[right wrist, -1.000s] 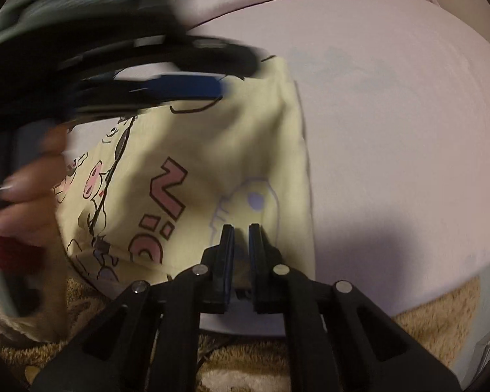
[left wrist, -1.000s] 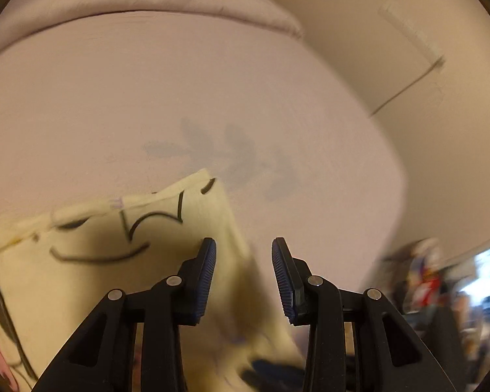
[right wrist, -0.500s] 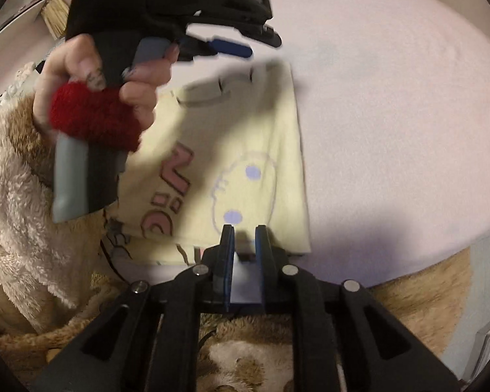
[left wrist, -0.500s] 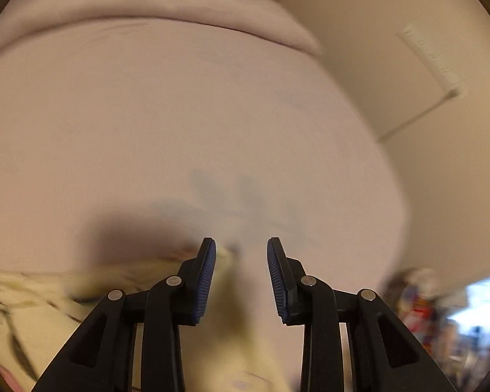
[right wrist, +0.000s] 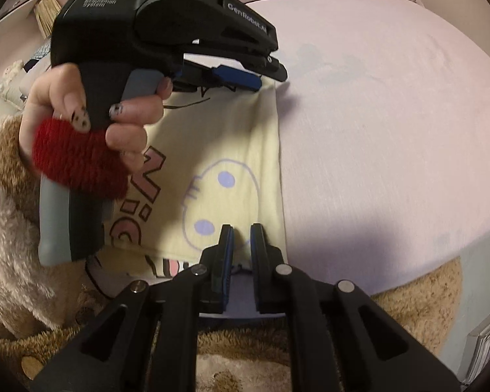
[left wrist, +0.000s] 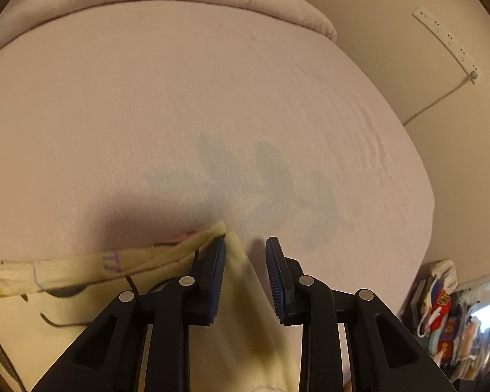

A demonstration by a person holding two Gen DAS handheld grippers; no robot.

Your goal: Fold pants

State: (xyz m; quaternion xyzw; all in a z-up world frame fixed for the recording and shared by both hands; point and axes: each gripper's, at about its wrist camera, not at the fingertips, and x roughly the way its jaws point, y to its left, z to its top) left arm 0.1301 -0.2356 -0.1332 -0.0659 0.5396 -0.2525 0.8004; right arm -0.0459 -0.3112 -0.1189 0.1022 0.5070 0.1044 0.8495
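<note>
1. the yellow printed pants (right wrist: pixel 232 150) lie folded on the pink bed (right wrist: pixel 392 130).
2. left gripper (left wrist: pixel 245 277) jaws released, over the pants' far corner.
3. right gripper (right wrist: pixel 241 245) jaws slightly apart at the near edge, gripping nothing.

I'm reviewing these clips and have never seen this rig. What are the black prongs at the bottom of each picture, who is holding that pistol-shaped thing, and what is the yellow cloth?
There is no robot here. A person holds one hand-held gripper in each hand, and each gripper carries a camera looking along its two jaws, so the black prongs are the jaws themselves. One picture comes from the left gripper, the other from the right gripper. The pistol-shaped thing in the right view is the left gripper seen from outside, gripped by the person's left hand. The yellow cloth is the pants, printed with cartoons, lying folded on a pink bed sheet. The left jaws stand open over the pants' far corner. The right jaws are nearly closed at the near edge; whether they pinch cloth is unclear.
</note>
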